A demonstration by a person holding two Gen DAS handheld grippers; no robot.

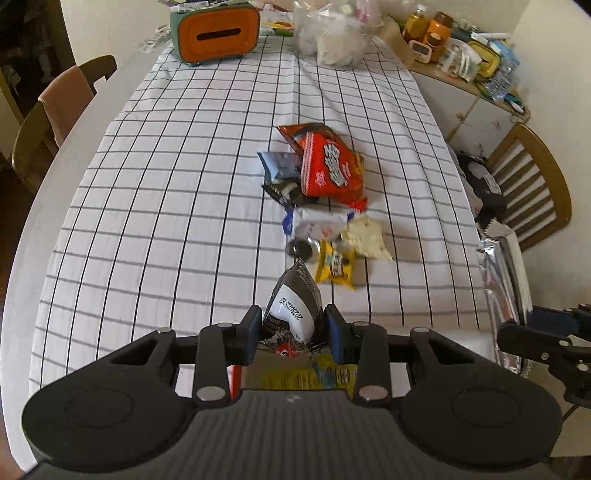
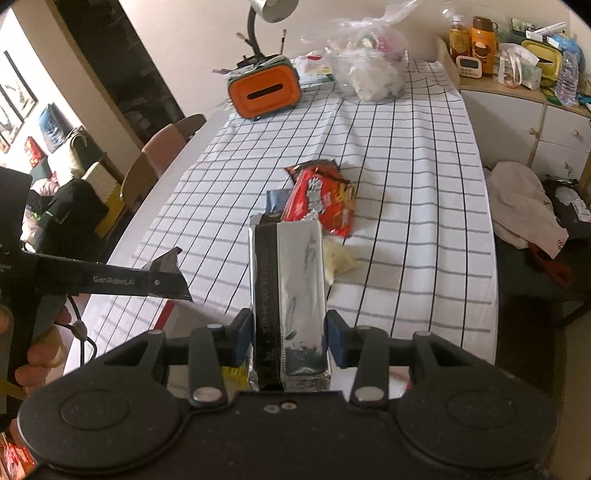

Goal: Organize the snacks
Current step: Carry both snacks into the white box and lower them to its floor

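Observation:
My left gripper (image 1: 291,325) is shut on a black and white snack packet (image 1: 293,310), held above the near table edge. My right gripper (image 2: 290,332) is shut on a tall silver foil pack (image 2: 290,295), held upright; the pack also shows at the right in the left wrist view (image 1: 504,295). A pile of snacks lies mid-table: a red bag (image 1: 330,166), a blue-grey packet (image 1: 279,164), a black packet (image 1: 286,192), a white packet (image 1: 321,221), a cream packet (image 1: 365,238) and a yellow packet (image 1: 336,266). The left gripper (image 2: 168,280) shows in the right wrist view.
A checked tablecloth (image 1: 166,184) covers the table. At the far end stand an orange tissue box (image 1: 216,33) and a clear plastic bag (image 1: 336,33). Chairs stand at the left (image 1: 55,118) and right (image 1: 532,184). A cluttered cabinet (image 1: 472,74) is at the far right.

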